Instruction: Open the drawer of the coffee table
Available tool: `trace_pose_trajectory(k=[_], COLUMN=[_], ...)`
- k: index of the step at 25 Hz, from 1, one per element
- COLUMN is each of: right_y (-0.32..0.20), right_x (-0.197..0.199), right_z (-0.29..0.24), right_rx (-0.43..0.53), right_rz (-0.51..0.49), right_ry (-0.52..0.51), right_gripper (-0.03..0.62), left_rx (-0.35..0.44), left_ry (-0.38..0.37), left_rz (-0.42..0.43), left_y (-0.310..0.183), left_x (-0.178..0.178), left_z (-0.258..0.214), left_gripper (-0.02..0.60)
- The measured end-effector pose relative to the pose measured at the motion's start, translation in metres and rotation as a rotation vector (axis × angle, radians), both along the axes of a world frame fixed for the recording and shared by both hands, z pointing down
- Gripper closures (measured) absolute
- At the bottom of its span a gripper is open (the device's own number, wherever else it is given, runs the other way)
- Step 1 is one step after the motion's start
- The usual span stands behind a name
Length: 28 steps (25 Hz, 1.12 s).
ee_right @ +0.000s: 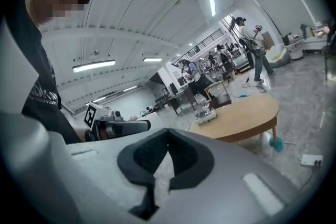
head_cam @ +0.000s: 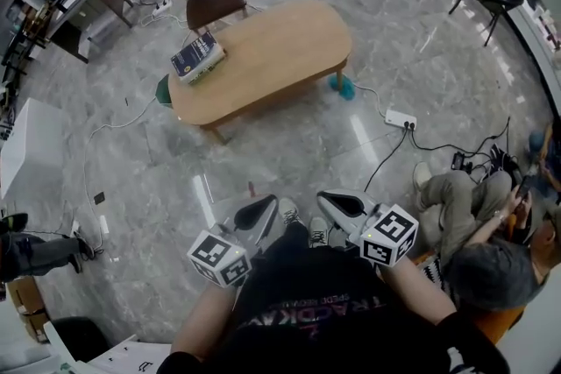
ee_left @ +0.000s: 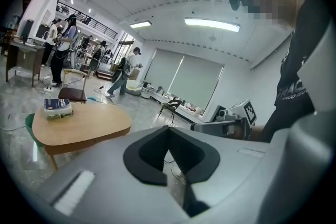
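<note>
- L gripper (head_cam: pixel 263 208) & R gripper (head_cam: pixel 336 202) were side by side, low in front of the person, both aimed toward the coffee table (head_cam: pixel 272 48).
- Both sets of jaws were pressed together, w/ nothing pinched.
- Table stood well apart from them, out on the grey floor (head_cam: pixel 289 144); drawer couldn't be made out.
- Book (head_cam: pixel 198 57) lay at the tabletop's left end, chair (head_cam: pixel 210 0) just beyond it.

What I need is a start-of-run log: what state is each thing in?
Left gripper: shut, empty.
Right gripper: shut, empty.
Table: upright, apart from both grippers; no drawer seen open.
Book: lying flat at the table's end.
Chair: upright, behind the table.
</note>
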State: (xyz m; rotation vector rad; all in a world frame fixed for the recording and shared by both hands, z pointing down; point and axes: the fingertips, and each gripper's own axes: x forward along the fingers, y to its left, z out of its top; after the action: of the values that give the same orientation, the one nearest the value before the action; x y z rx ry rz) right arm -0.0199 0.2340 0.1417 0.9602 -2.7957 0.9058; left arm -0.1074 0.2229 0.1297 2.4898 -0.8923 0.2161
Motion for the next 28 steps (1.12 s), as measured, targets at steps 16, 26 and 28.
trace_pose_trajectory(k=[16, 26, 28], right_y=[-0.093, -0.143, -0.145], right_x=[-0.028, -0.013, -0.008], right_z=[-0.004, -0.003, -0.002], right_rx=[0.004, 0.041, 0.037], right_rz=[0.141, 0.281, 0.299], right_ry=[0.033, 0.074, 0.084], right_gripper=[0.592, 0.592, 0.592], left_rx=[0.014, 0.033, 0.032], left_ry=[0.023, 0.015, 0.020], left_rz=[0.064, 0.081, 0.076], left_y=[-0.096, -0.134, -0.138], left_x=[-0.042, -0.066, -0.069], left_z=[0.004, 0.013, 0.016], left_gripper=[0.578, 0.578, 0.578])
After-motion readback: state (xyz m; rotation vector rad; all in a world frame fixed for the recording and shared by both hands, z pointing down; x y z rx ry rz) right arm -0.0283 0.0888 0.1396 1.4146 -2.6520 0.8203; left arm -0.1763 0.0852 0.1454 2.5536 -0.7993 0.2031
